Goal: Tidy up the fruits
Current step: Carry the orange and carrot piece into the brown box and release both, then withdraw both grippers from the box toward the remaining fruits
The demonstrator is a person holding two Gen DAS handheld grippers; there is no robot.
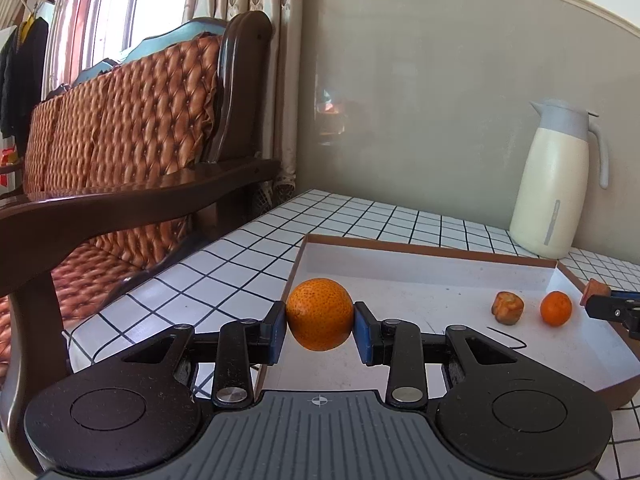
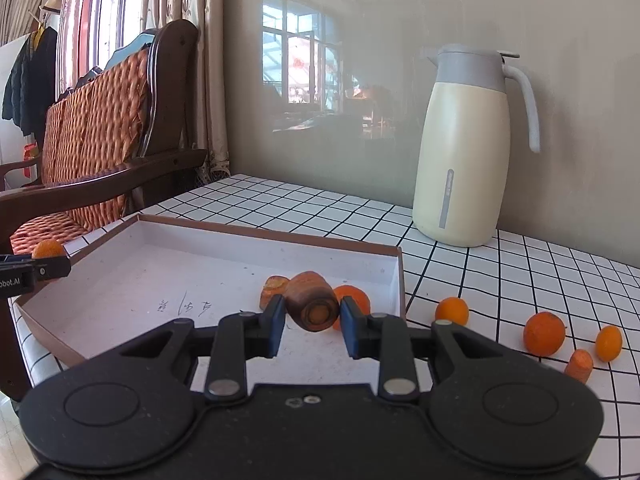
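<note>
My left gripper [image 1: 320, 326] is shut on an orange [image 1: 319, 312], held over the near left corner of the shallow white tray [image 1: 420, 272] with a brown rim. Inside the tray lie a brownish carrot chunk [image 1: 507, 308] and a small orange [image 1: 556, 308]. My right gripper [image 2: 313, 318] is shut on a dark carrot piece [image 2: 312, 300], cut end toward the camera, above the tray [image 2: 160, 264] near its right wall. Behind it sit the carrot chunk [image 2: 274, 286] and the small orange [image 2: 354, 294]. The left gripper's orange [image 2: 48, 249] shows at the left edge.
Loose on the checked tablecloth right of the tray lie three oranges [image 2: 452, 311] [image 2: 544, 334] [image 2: 609, 343] and a carrot stub [image 2: 579, 366]. A cream thermos jug [image 2: 466, 148] stands at the back by the wall. A wooden sofa [image 1: 132, 152] borders the table's left side.
</note>
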